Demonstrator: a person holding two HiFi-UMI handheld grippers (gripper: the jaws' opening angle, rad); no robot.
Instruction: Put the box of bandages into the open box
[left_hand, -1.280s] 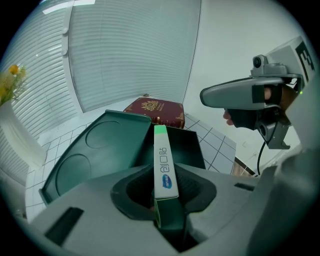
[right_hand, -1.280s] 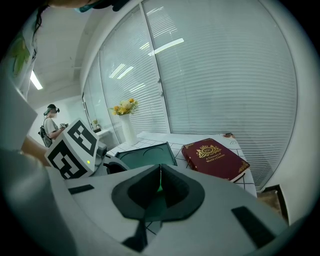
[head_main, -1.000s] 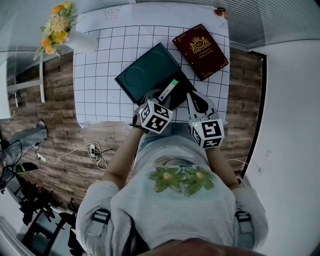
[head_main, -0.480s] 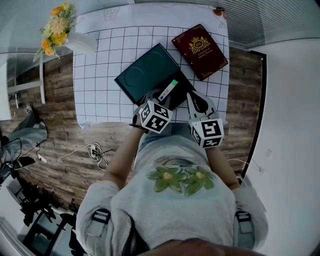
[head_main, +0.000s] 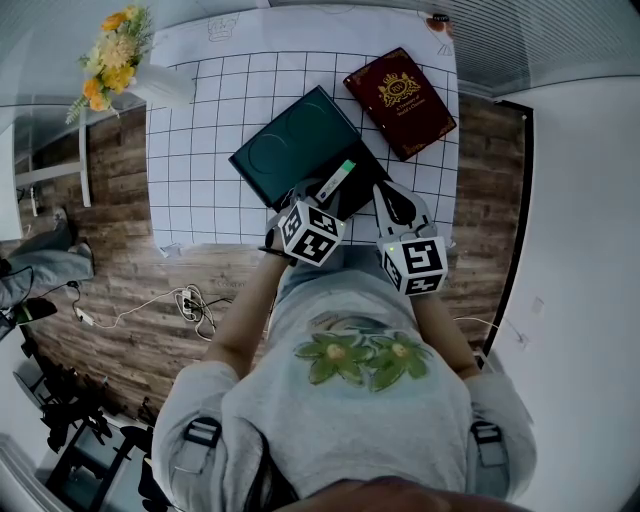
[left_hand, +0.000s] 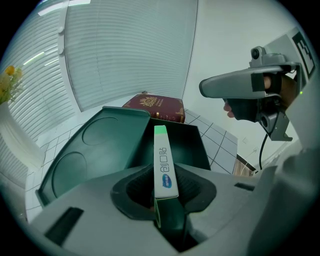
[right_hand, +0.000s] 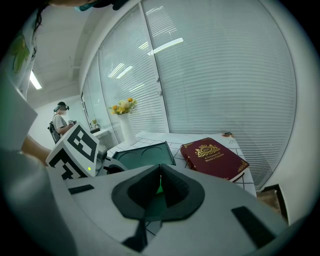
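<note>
Head view, grid cloth (head_main: 200, 150): white, covers the table; its far edge is cut off at the top of the frame.
Head view, open box (head_main: 360, 185): dark green tray, largely hidden behind the two grippers; its lid (head_main: 290, 140) lies flat, joined at the far left.
Head view, box of bandages (head_main: 336, 180): narrow, white with a green end, held over the tray. Whether it touches the tray floor cannot be told.
Head view, left gripper (head_main: 318, 205): its jaws are masked by its own marker cube.
Head view, right gripper (head_main: 388, 200): just right of the tray, jaw state unreadable here.
Head view, red book (head_main: 400, 102): closed, well beyond the tray, apart from it.
Head view, vase of flowers (head_main: 125, 55): at the far left corner.

Left gripper view, left gripper (left_hand: 162, 176): clenched on the box of bandages (left_hand: 162, 160), which stands on its narrow edge, green end pointing away; its near end is sunk between the pads.
Left gripper view, open box (left_hand: 187, 145): directly beyond the jaws, interior dark and hard to read.
Left gripper view, red book (left_hand: 155, 107): partly hidden behind the tray's far wall.
Left gripper view, right gripper (left_hand: 220, 86): seen side-on at upper right.

Right gripper view, right gripper (right_hand: 159, 192): jaws pressed together, nothing held; a green sliver shows through the slit, source unclear.
Right gripper view, lid (right_hand: 142, 155): partly covered by the jaws.
Right gripper view, person (right_hand: 60, 117): distant, small.
</note>
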